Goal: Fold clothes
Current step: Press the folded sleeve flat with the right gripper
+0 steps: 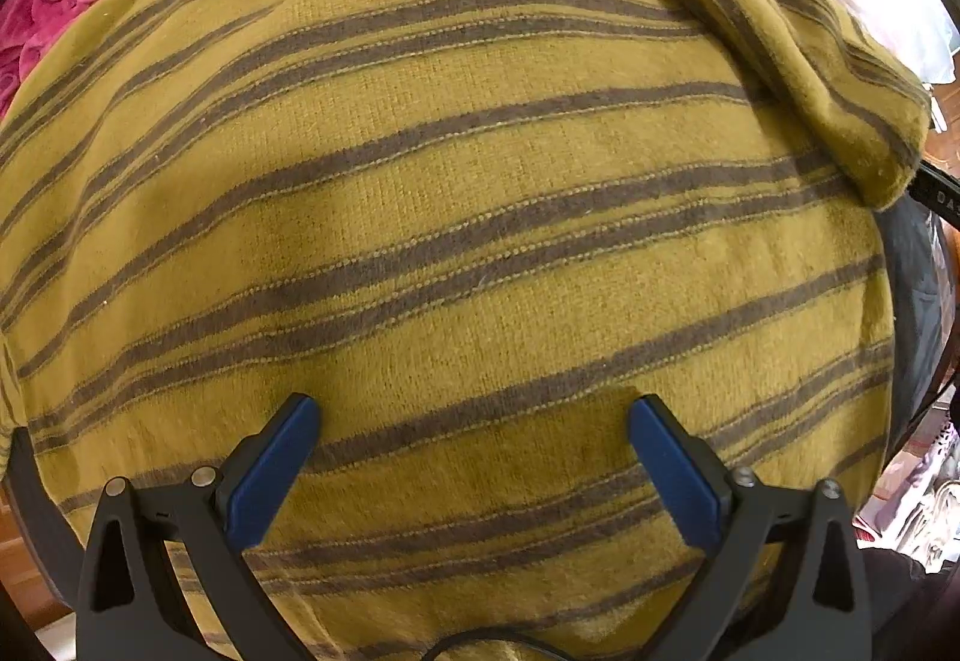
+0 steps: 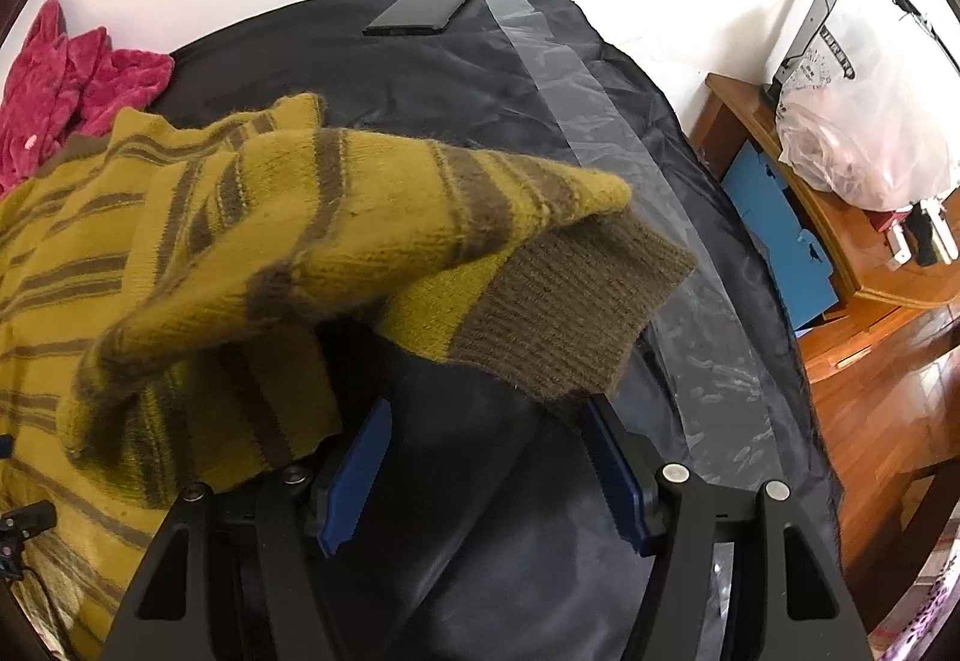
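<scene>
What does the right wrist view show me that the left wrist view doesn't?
Only the right wrist view shows the sleeve's brown ribbed cuff draped above the open right gripper, the clear plastic strip, the wooden cabinet and the white plastic bag.

Only the left wrist view shows the sweater's broad striped body spread flat, with the open left gripper above it, gripping nothing.

Both show the mustard striped sweater, the magenta fleece garment and the dark cover.
</scene>
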The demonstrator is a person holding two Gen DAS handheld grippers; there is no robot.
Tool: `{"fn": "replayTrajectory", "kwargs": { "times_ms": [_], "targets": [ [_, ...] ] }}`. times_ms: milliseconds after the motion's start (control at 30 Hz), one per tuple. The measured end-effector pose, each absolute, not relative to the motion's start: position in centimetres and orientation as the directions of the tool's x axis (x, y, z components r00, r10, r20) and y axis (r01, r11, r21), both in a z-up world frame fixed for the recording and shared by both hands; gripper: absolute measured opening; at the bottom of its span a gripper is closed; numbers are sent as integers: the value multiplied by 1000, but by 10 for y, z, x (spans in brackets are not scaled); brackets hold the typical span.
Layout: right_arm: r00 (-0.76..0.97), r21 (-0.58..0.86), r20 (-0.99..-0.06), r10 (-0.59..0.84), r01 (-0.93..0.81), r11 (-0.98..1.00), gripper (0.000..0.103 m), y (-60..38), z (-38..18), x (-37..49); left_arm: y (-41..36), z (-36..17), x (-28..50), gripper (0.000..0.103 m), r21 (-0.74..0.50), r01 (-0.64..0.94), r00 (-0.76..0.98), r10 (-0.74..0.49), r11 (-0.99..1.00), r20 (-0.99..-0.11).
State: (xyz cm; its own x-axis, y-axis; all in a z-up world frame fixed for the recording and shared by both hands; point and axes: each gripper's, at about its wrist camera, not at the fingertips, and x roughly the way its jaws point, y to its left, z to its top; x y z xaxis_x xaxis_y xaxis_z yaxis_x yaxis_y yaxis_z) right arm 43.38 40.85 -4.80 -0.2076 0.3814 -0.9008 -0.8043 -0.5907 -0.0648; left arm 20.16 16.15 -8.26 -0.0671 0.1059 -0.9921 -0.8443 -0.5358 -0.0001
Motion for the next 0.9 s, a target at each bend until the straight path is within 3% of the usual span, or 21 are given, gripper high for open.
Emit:
{"fn": "replayTrajectory", "kwargs": {
  "times_ms": [400, 467, 533, 667, 900],
  "targets": [
    [-227, -101, -874, 430, -781, -616, 67, 421, -51, 421, 152, -79, 199, 103, -4, -854, -58, 102, -520, -993],
    [-234, -104, -869, 436, -775, -624, 54, 420, -50, 419, 151, -78, 199, 103, -4, -856, -56, 101, -517, -993],
    [-244, -102, -864, 440, -771, -629, 34, 418, -47, 419, 149, -77, 198, 103, -5, -858, -54, 100, -514, -993],
    [-274, -81, -852, 446, -773, -629, 24, 417, -37, 419, 145, -76, 198, 103, -6, -861, -53, 101, -508, -993],
    [-353, -53, -793, 496, -772, -633, 21, 408, -5, 406, 137, -73, 198, 103, -9, -870, -51, 107, -493, -993]
  ]
}}
